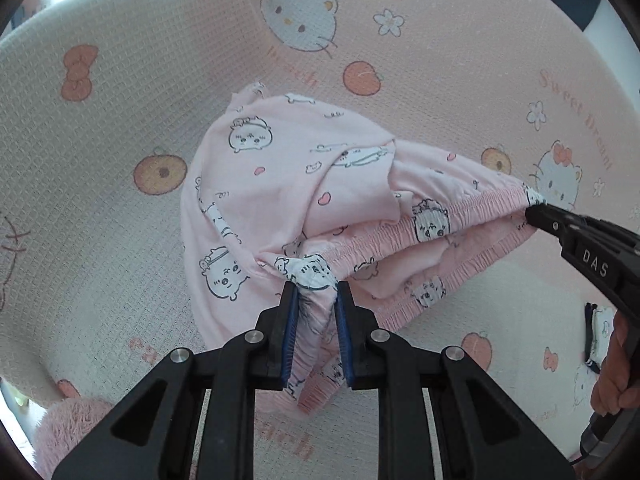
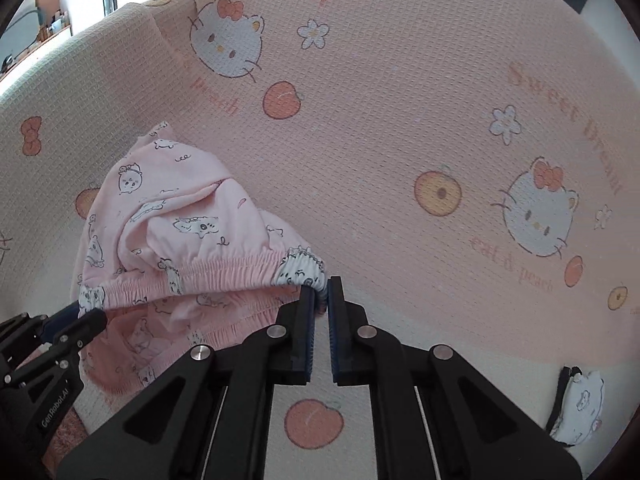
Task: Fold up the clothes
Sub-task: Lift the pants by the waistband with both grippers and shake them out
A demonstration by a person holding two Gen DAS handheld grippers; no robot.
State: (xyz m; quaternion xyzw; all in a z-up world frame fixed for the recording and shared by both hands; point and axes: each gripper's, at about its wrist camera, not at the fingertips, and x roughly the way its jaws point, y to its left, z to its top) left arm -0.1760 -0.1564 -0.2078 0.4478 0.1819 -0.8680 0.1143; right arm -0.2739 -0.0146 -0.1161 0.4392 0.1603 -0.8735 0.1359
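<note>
Your left gripper (image 1: 316, 300) and right gripper (image 2: 322, 294) pinch waistband ends of shorts (image 1: 288, 184) above bedsheet (image 1: 440, 60) (right bite shallow); band may slip free under tension.

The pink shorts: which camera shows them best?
The left wrist view: the pink shorts sit mid-frame, their stretched waistband pinched by the left tool and right tool. The right wrist view pushes them to its lower left, partly hidden by the tools.
</note>
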